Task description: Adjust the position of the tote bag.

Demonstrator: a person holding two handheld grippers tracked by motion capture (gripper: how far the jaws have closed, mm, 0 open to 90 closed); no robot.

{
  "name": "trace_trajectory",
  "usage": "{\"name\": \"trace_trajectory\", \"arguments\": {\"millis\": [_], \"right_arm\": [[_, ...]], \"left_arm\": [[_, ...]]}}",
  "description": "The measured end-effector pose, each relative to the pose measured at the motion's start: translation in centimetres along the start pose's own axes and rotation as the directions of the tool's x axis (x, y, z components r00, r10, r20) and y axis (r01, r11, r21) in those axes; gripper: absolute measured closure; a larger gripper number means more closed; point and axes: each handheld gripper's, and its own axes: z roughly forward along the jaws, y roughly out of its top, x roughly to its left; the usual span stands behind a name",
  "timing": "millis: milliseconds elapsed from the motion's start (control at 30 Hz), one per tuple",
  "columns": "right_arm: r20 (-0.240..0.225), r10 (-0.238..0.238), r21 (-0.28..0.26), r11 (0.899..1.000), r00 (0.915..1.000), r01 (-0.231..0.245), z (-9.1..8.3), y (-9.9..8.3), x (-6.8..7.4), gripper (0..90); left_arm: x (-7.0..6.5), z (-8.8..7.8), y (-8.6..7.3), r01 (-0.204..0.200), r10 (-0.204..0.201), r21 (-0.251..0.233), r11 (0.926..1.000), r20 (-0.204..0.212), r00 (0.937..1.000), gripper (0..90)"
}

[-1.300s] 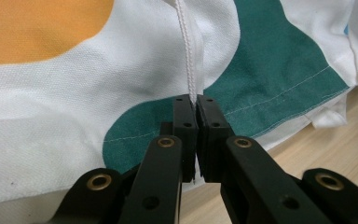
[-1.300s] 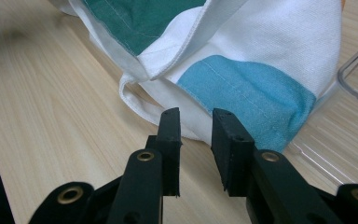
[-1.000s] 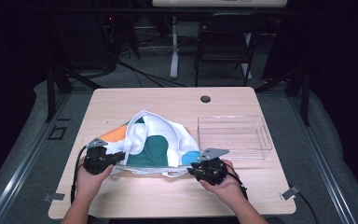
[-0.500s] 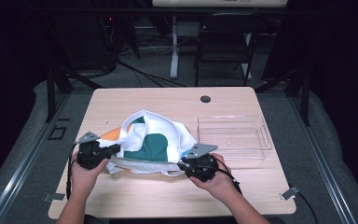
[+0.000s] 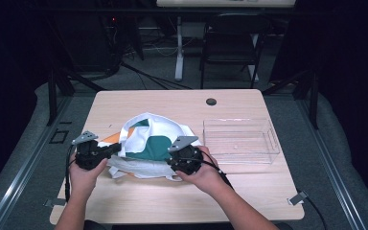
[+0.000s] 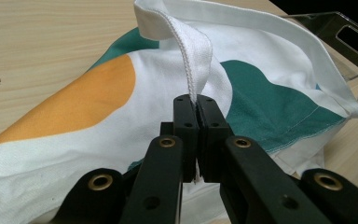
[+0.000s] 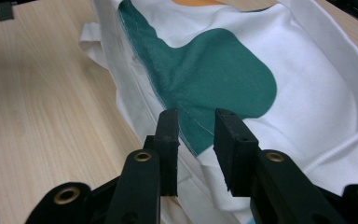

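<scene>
A white cloth bag (image 5: 148,139) with teal and orange patches lies crumpled in the middle of the wooden table (image 5: 172,103). My left gripper (image 5: 116,147) is at its left edge. In the left gripper view the left gripper (image 6: 197,100) is shut on a white stitched strap (image 6: 193,51) that rises from the bag (image 6: 270,56). My right gripper (image 5: 171,162) is at the bag's near edge. Its jaws have just been opening. In the right gripper view the right gripper (image 7: 196,116) hovers over the teal patch of the bag (image 7: 223,79); its pads are apart and pinch no cloth.
A clear plastic tray (image 5: 239,141) stands right of the bag; its corner with a handle slot (image 6: 349,32) appears in the left gripper view. A round cable hole (image 5: 211,101) sits near the table's far edge. A chair and table legs stand behind.
My right gripper has moved left and a little up along the bag's near edge. My left gripper has lifted slightly with the strap, and the cloth has bunched up more.
</scene>
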Motion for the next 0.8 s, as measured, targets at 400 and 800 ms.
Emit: {"name": "trace_trajectory", "arguments": {"millis": [400, 800], "right_arm": [[-0.003, -0.034, 0.033, 0.999, 0.9994, 0.035, 2.1, 1.3, 1.3, 72.6], [0.001, -0.048, 0.043, 0.998, 0.9988, 0.048, 3.9, 2.2, 2.1, 72.3]], "left_arm": [[0.1, -0.2, 0.2, 0.009, -0.008, -0.023, 0.9997, 0.004, 1.0000, 88.0], [0.1, -0.2, 0.2, 0.011, -0.010, -0.028, 0.9995, 0.004, 0.9999, 88.0]]}}
